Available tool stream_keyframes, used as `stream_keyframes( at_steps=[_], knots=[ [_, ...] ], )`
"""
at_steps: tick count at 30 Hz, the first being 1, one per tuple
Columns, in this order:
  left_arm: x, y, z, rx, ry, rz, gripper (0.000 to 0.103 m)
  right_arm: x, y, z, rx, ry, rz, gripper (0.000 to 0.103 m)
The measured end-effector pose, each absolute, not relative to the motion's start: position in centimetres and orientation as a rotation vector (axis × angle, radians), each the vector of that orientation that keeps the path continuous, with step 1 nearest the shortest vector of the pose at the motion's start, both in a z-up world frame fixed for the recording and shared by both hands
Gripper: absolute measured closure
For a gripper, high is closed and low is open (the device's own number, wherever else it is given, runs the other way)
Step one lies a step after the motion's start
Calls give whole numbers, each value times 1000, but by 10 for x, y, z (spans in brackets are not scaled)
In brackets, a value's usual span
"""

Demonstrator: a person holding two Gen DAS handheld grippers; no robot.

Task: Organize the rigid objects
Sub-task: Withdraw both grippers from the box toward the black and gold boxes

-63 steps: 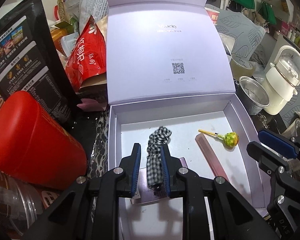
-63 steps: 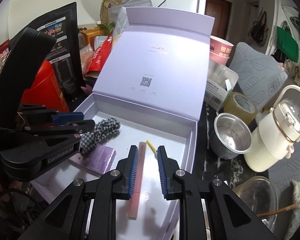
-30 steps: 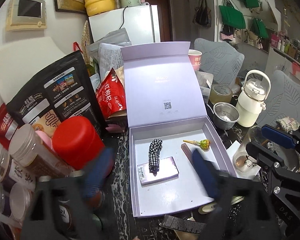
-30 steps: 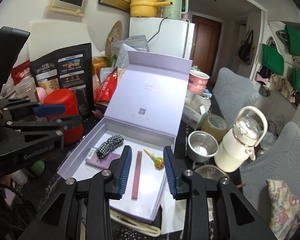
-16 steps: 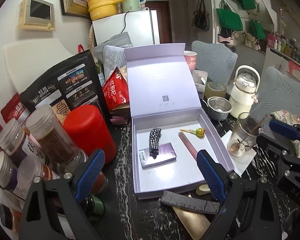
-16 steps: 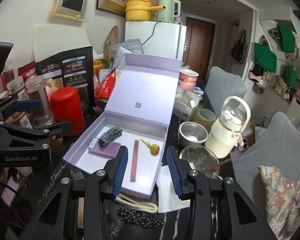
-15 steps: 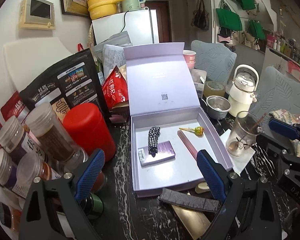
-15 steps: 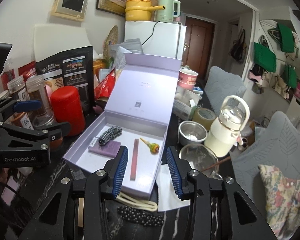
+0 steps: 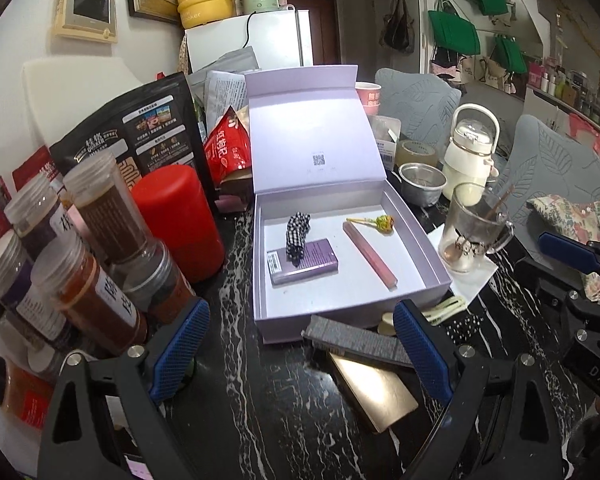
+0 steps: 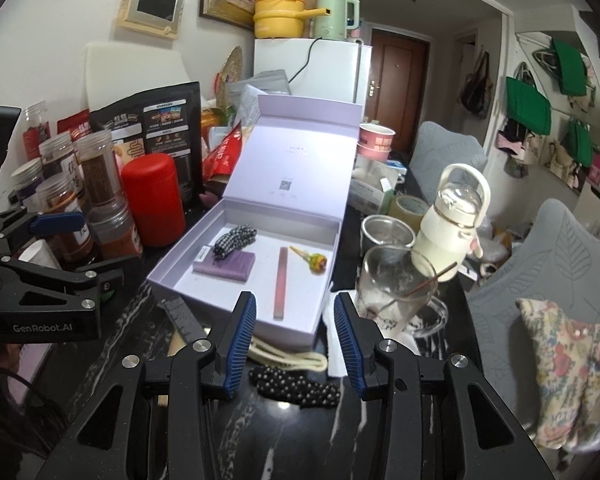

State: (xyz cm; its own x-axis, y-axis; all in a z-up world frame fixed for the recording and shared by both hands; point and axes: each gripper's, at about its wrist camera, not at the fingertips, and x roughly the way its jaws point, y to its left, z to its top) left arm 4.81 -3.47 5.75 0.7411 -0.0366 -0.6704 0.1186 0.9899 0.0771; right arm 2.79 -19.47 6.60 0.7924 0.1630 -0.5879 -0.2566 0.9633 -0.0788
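Both grippers hanging wide open and empty above the black marble tabletop (image 9: 260, 380), short of the open lilac gift box (image 9: 428, 248).

The left gripper (image 9: 300, 354) and the right gripper (image 10: 295, 334) are gripping nothing. Nearest are lying a grey abrasive-looking strip (image 9: 356, 342) across a thin gold card (image 9: 374, 394), a cream hair clip (image 10: 288, 356) and a black beaded piece (image 10: 296, 386), possibly a clip. All are probably light and stiff; the flat card is likely awkward, best pinched at an overhanging edge.
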Motion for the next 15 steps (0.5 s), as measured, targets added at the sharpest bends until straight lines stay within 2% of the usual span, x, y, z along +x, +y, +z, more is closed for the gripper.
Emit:
stream_keyframes(
  at_steps=[9, 15],
  knots=[
    [27, -27, 34, 91, 770, -90, 8, 9, -190, 46, -141, 648, 257, 62],
    [18, -18, 18, 52, 797, -87, 8, 6, -187, 26, -122, 696, 286, 55]
  ],
)
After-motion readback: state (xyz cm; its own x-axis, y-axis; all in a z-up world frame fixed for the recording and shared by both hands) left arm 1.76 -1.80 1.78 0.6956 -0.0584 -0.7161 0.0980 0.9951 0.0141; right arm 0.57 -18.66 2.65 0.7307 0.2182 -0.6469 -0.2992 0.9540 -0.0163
